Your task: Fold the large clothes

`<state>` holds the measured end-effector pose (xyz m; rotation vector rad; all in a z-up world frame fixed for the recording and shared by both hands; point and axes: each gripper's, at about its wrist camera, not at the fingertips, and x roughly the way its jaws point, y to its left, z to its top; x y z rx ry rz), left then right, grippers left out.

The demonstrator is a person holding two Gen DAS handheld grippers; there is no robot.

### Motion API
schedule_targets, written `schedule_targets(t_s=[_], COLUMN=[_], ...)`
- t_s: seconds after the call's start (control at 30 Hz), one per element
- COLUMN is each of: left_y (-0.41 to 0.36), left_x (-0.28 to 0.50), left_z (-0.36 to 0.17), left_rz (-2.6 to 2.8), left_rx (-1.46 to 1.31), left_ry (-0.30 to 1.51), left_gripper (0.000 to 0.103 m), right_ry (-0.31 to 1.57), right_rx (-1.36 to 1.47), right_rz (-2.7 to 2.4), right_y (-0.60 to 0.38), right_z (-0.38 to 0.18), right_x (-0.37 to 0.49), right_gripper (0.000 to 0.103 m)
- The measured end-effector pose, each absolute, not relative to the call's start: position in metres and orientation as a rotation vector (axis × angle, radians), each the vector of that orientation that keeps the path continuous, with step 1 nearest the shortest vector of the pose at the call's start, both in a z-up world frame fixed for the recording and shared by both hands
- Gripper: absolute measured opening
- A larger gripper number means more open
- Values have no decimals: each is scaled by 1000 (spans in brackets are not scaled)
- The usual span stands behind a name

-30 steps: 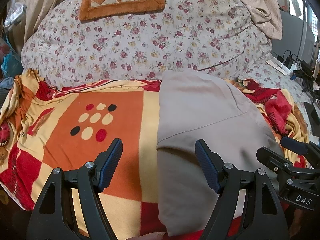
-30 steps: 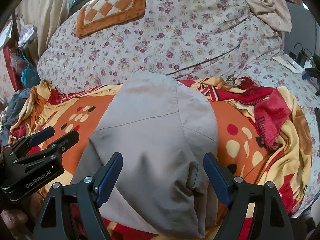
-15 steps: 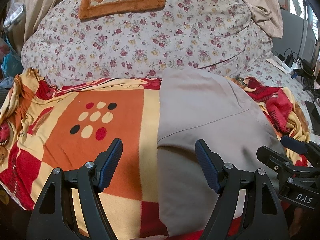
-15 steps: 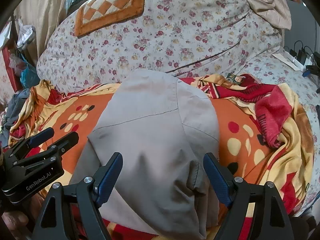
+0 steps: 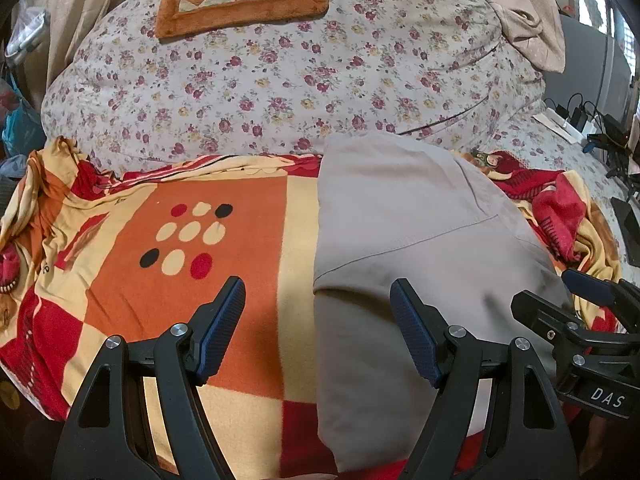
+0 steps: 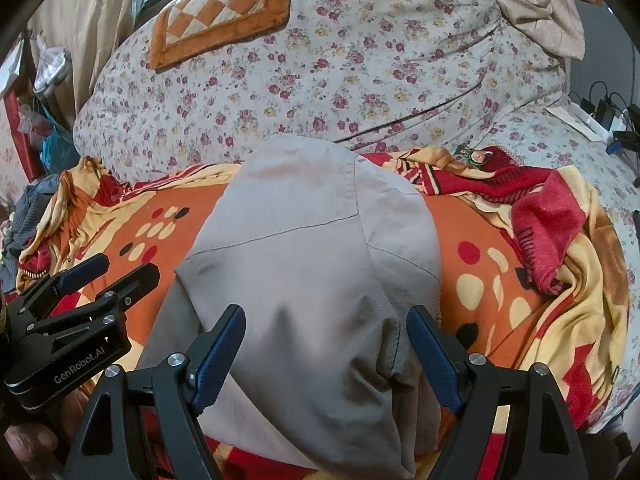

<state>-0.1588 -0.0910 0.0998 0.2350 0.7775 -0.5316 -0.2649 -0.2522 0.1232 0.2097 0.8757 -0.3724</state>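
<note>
I'm holding both claws apart and empty: left gripper (image 5: pixel 316 304) straddling the folded beige garment (image 5: pixel 420 216)'s left edge, right gripper (image 6: pixel 326 332) hovering over its near end on the blanket (image 5: pixel 224 240).

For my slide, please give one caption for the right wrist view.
Open right gripper poised over a folded beige cotton garment on an orange-red patterned blanket.
</note>
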Motion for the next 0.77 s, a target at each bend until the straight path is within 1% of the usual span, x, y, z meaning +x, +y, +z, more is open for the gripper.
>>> schedule_targets(t_s=[0.77], left_y=[-89], left_x=[-152], left_z=[93], left_rz=[-549], left_rx=[232], left_ry=[800], left_gripper=[75], right_ry=[903], right_rx=[201], right_rz=[-364], right_y=[-254], right_z=[117], right_x=[-261], right_gripper=[81])
